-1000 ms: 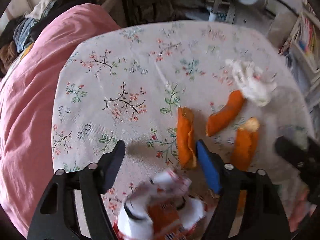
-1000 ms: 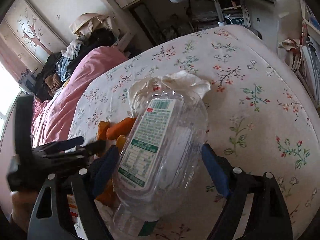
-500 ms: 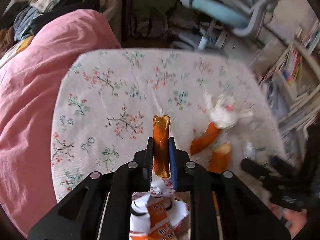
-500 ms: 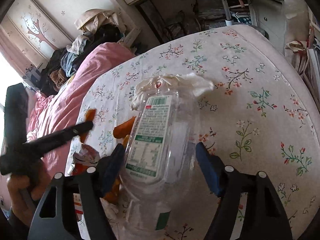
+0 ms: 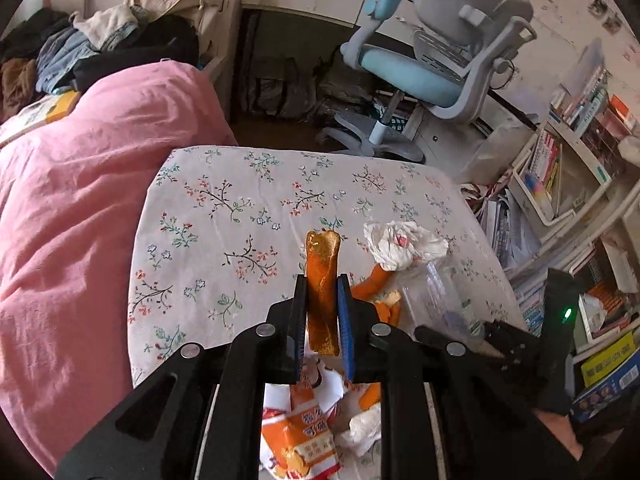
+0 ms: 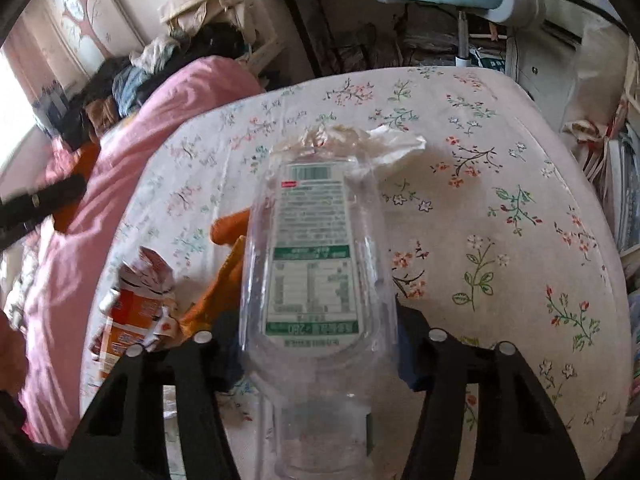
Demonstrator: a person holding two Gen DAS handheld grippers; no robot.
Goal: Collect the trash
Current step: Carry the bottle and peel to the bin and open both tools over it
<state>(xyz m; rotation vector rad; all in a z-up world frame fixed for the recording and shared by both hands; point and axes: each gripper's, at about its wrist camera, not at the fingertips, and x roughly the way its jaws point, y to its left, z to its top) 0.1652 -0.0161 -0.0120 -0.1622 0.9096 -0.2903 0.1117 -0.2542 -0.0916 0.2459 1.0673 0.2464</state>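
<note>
My left gripper (image 5: pixel 322 304) is shut on a strip of orange peel (image 5: pixel 322 276) and holds it upright, well above the floral tablecloth (image 5: pixel 224 216). My right gripper (image 6: pixel 316 344) is shut on a clear plastic bottle (image 6: pixel 314 256) with a white and green label, lying along the fingers. On the table lie a crumpled white tissue (image 5: pixel 402 244), more orange peel (image 5: pixel 374 282) and a torn orange snack wrapper (image 5: pixel 298 428). The wrapper (image 6: pixel 138 304), peel (image 6: pixel 228 228) and tissue (image 6: pixel 360 140) also show in the right wrist view.
A pink duvet (image 5: pixel 80 200) lies left of the table. A blue-grey desk chair (image 5: pixel 432 68) stands beyond the far edge. Bookshelves (image 5: pixel 568 168) crowd the right side. Clothes (image 5: pixel 100 40) are piled at the back left.
My left gripper closed on the orange peel and lifted it high off the table. The right gripper has kept hold of the bottle and shifted slightly.
</note>
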